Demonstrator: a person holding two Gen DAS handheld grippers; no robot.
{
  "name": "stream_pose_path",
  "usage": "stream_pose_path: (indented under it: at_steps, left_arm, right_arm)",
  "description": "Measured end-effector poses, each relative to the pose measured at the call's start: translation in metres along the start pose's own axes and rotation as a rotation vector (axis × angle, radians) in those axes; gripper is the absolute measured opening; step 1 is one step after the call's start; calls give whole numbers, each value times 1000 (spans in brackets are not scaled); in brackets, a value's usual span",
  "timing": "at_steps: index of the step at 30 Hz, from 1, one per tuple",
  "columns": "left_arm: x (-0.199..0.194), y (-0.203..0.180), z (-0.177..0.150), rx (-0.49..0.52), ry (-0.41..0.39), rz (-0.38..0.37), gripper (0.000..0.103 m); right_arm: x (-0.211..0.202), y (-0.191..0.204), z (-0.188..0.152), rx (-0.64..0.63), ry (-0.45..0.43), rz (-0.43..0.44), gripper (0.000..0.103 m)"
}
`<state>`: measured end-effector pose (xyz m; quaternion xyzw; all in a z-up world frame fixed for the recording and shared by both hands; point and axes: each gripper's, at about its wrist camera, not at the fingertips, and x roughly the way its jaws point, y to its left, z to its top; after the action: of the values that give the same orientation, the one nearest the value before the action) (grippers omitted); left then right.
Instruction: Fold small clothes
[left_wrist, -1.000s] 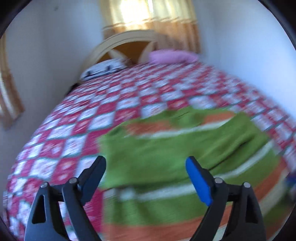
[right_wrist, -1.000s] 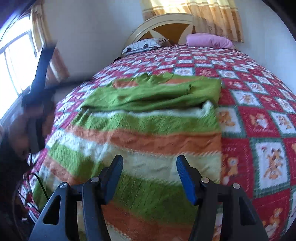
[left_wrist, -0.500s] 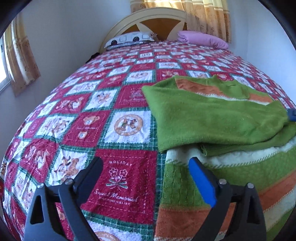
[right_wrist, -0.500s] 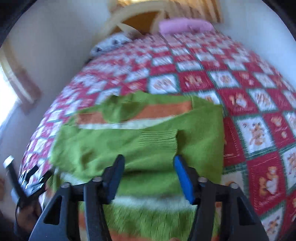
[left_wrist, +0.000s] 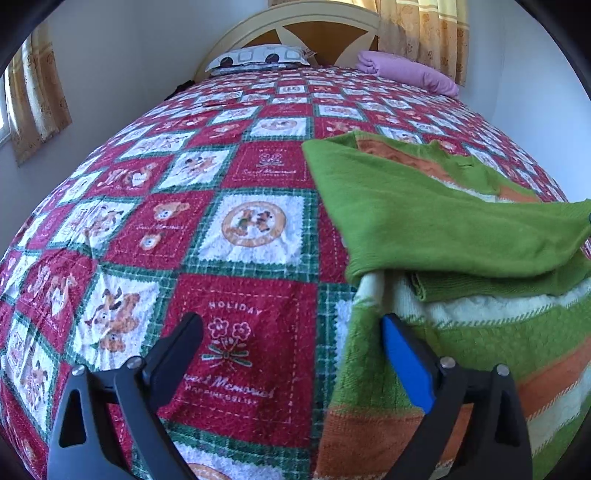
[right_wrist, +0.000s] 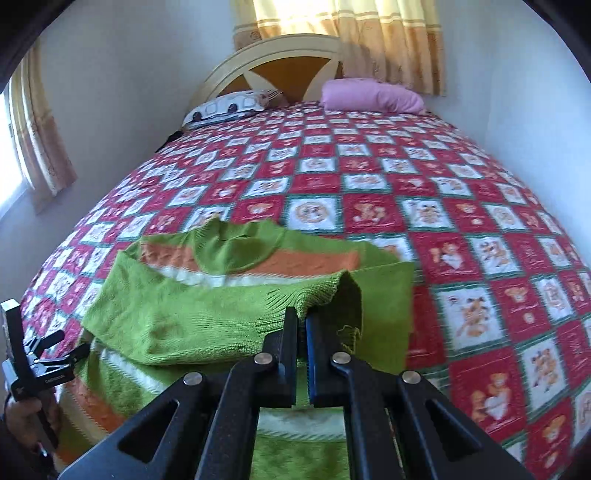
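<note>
A green, orange and white striped sweater lies on the red patchwork bedspread, with a green sleeve folded across its body. My right gripper is shut on the ribbed cuff of that sleeve and holds it slightly raised above the sweater. Low over the sweater's left edge, my left gripper is open. Its blue finger sits above the striped knit and its black finger above bare bedspread, with nothing pinched between them. A hand holding the left tool shows at the left edge of the right wrist view.
A patterned pillow and a pink pillow lie at the curved headboard. White walls run close along both sides of the bed. Curtains hang behind the headboard and at a window on the left.
My right gripper moved forward over the sweater and closed on the sleeve cuff. My left gripper swung to the sweater's left edge and dropped lower, staying open.
</note>
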<state>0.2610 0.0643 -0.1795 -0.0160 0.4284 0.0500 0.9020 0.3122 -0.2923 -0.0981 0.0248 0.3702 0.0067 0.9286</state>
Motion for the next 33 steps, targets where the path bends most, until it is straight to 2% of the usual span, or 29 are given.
stream_pose_path:
  at_steps: [3, 5, 7, 8, 11, 13, 15, 17, 20, 22, 25, 28, 31, 33]
  left_arm:
    - [-7, -2, 0, 6, -19, 14, 98]
    - [-19, 1, 3, -12, -55, 10, 98]
    - [-36, 4, 11, -24, -116, 1, 99]
    - [-45, 3, 18, -23, -150, 13, 99]
    - [-50, -4, 36, -15, -196, 14, 103]
    - [-41, -13, 45, 2, -183, 16, 103]
    - [-27, -23, 50, 18, -152, 27, 103]
    - [-10, -31, 53, 44, -133, 86, 103]
    - [10, -32, 48, 85, -86, 180, 103]
    - [20, -26, 41, 109, -56, 216, 103]
    - [24, -12, 37, 81, -33, 183, 103]
    - [23, -11, 34, 92, -49, 196, 103]
    - [24, -6, 33, 70, -44, 175, 103]
    - [24, -3, 32, 49, -40, 165, 103]
  right_arm:
    - [23, -1, -11, -35, 89, -9, 3]
    - [29, -6, -21, -41, 114, -39, 9]
    - [22, -13, -24, -25, 83, -65, 33]
    - [16, -17, -24, -13, 61, -73, 35]
    - [-6, -19, -15, 12, -26, -15, 36]
    - [-10, -10, -11, -14, -44, 23, 36]
    - [-4, 1, -7, -30, -38, 93, 36]
    - [12, 8, -6, -19, 2, 146, 36]
    - [34, 17, -16, -6, 69, 112, 36]
    - [49, 30, -31, -21, 129, 156, 36]
    - [49, 61, -48, -150, 94, 96, 38]
    - [44, 74, -50, -174, 107, 161, 38]
    - [31, 68, -45, -176, 78, 174, 38]
    - [23, 51, -39, -144, 29, 128, 38]
